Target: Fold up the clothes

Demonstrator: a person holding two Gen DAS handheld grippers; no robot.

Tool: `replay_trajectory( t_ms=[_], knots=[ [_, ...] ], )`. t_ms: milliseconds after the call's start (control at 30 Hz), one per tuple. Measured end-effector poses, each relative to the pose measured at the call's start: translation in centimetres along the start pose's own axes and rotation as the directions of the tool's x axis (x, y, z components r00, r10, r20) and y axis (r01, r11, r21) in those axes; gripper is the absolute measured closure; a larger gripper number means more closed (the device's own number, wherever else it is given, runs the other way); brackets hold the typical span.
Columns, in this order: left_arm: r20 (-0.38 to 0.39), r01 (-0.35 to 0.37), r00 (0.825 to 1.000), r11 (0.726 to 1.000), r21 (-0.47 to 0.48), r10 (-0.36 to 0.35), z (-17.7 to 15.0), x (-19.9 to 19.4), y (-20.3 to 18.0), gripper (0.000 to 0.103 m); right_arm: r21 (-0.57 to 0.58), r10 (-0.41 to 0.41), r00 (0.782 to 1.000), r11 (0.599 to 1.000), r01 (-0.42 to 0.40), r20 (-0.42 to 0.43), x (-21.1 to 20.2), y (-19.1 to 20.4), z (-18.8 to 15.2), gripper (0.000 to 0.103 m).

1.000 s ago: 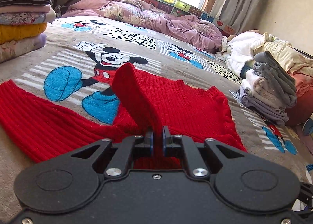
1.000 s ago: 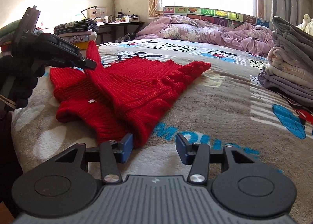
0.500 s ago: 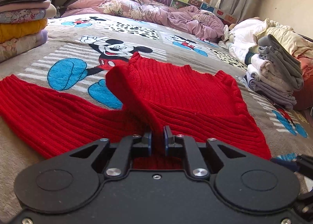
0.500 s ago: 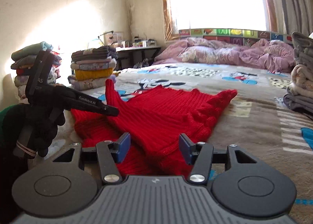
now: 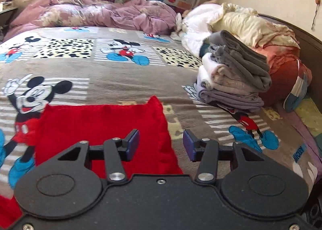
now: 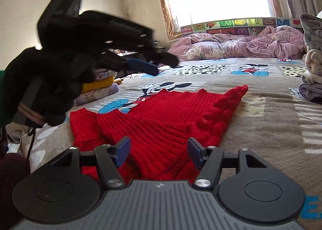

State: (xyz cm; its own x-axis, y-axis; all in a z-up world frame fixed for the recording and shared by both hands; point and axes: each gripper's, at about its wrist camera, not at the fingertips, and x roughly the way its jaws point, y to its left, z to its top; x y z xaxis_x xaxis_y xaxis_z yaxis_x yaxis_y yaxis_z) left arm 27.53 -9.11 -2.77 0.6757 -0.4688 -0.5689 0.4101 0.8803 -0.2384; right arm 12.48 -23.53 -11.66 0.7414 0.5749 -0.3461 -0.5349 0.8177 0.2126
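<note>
A red ribbed knit sweater [image 6: 161, 117] lies on the Mickey Mouse bedspread [image 6: 267, 113], one sleeve folded over the body. It also shows in the left wrist view [image 5: 96, 123]. My left gripper [image 5: 161, 143] is open and empty, raised above the sweater's right edge. In the right wrist view the left gripper [image 6: 157, 65] hangs blurred above the sweater's left side, held by a black-gloved hand. My right gripper [image 6: 158, 151] is open and empty, just above the sweater's near edge.
A stack of folded grey and white clothes [image 5: 233, 77] stands at the right of the bed, with loose laundry [image 5: 241, 21] behind it. A purple duvet [image 5: 104, 14] lies at the head. Another folded stack [image 6: 100, 85] sits at the left.
My left gripper has opened and let go of the red sleeve, which now lies folded on the sweater. The left gripper has lifted and swung right. The right gripper moved slightly.
</note>
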Motion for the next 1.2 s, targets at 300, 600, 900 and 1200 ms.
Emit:
replay_trajectory(
  t_ms=[300, 600, 900, 1200],
  knots=[
    [-0.204, -0.111, 0.970, 0.988, 0.109, 0.132, 3.7, 14.0, -2.2, 0.088, -0.032, 0.099, 0.987, 0.994, -0.104, -0.125, 1.9, 0.7, -0.9, 0.033],
    [-0.100, 0.007, 0.991, 0.762, -0.647, -0.094, -1.5, 12.6, 12.1, 0.099, 0.006, 0.156, 0.977, 0.988, -0.156, -0.145, 2.2, 0.1, -1.1, 0.033],
    [-0.061, 0.022, 0.997, 0.884, -0.467, -0.057, 1.8, 10.5, 9.6, 0.092, 0.004, 0.156, 0.977, 0.988, -0.157, -0.146, 2.1, 0.2, -1.3, 0.033],
    [-0.162, -0.005, 0.986, 0.952, -0.306, -0.047, 3.1, 15.0, 7.1, 0.101, 0.006, 0.159, 0.976, 0.987, -0.160, -0.147, 2.2, 0.3, -1.2, 0.033]
  ],
)
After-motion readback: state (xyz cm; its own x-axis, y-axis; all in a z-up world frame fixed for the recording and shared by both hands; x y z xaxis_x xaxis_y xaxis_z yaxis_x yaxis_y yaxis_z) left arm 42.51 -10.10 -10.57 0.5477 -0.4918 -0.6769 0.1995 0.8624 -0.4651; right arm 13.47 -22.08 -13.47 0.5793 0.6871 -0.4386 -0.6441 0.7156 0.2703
